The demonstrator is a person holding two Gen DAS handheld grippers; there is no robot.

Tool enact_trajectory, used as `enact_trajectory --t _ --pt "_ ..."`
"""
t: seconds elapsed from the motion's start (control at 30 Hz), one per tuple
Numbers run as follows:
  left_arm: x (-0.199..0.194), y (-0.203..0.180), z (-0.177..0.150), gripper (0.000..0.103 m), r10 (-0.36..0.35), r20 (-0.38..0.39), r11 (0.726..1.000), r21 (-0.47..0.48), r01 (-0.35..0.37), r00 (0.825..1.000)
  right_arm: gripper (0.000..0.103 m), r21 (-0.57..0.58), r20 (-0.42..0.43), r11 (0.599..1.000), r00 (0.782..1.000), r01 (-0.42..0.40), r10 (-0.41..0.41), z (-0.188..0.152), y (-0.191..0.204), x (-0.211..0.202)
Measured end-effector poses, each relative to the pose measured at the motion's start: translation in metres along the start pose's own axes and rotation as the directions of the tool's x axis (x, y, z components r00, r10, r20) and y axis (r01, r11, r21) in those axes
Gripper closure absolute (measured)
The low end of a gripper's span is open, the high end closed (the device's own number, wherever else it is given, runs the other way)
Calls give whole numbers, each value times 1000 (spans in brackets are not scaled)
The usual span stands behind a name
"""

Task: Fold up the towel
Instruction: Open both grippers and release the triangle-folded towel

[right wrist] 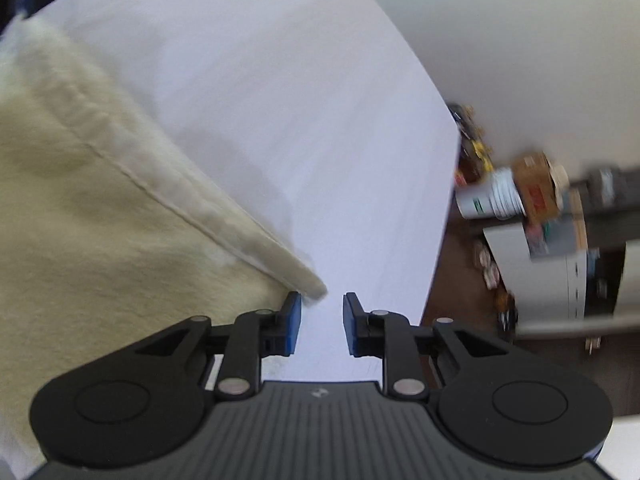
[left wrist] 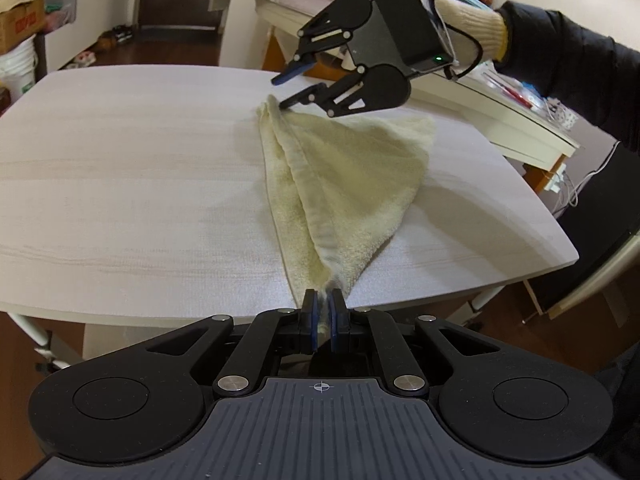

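1. I see the towel point(left wrist: 344, 184), pale yellow, lying on the table point(left wrist: 120, 152), folded into a rough triangle with one long doubled edge running from near to far.
2. My left gripper point(left wrist: 324, 312) points down at a slant over the near table edge. Its pads are together, clamped on the towel's near corner.
3. My right gripper point(left wrist: 286, 90) sits at the far corner, held by a gloved hand point(left wrist: 468, 28) with a dark sleeve point(left wrist: 568, 64) reaching in from the right.
4. Right jaws stand apart. In the left view one finger touches the far corner; in the right wrist view the corner point(right wrist: 316, 290) lies just beside the left pad point(right wrist: 294, 324), nothing between the pads.
5. Right wrist view is blurred; room clutter beyond the table cannot be read.
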State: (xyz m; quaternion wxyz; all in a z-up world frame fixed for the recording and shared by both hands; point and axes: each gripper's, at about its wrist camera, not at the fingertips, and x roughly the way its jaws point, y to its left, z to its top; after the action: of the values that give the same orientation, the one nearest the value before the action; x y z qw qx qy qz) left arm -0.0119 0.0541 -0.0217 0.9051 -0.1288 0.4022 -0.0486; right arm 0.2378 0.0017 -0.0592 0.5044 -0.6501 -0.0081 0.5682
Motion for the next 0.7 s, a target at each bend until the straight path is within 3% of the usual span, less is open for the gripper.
enact_trajectory --t 0.13,0.33,0.43,0.57,0.7 --pt "0 1 -1 96 -7 5 1000 10 7 1000 79 107 -16 992 998 67 -65 -6 -6 -17" --pt "-4 -1 -3 96 -12 16 996 92 11 1000 73 352 -29 918 982 185 -187 6 19 -87" --pt "-9 3 -4 91 -35 7 995 99 34 999 70 516 -10 834 975 195 -222 21 52 -119" --pt "-22 5 -3 88 -28 21 986 164 24 999 66 709 40 685 960 168 -277 46 117 -172" --pt "-35 16 2 80 -35 18 974 224 30 999 61 780 62 607 945 155 -321 78 166 -201"
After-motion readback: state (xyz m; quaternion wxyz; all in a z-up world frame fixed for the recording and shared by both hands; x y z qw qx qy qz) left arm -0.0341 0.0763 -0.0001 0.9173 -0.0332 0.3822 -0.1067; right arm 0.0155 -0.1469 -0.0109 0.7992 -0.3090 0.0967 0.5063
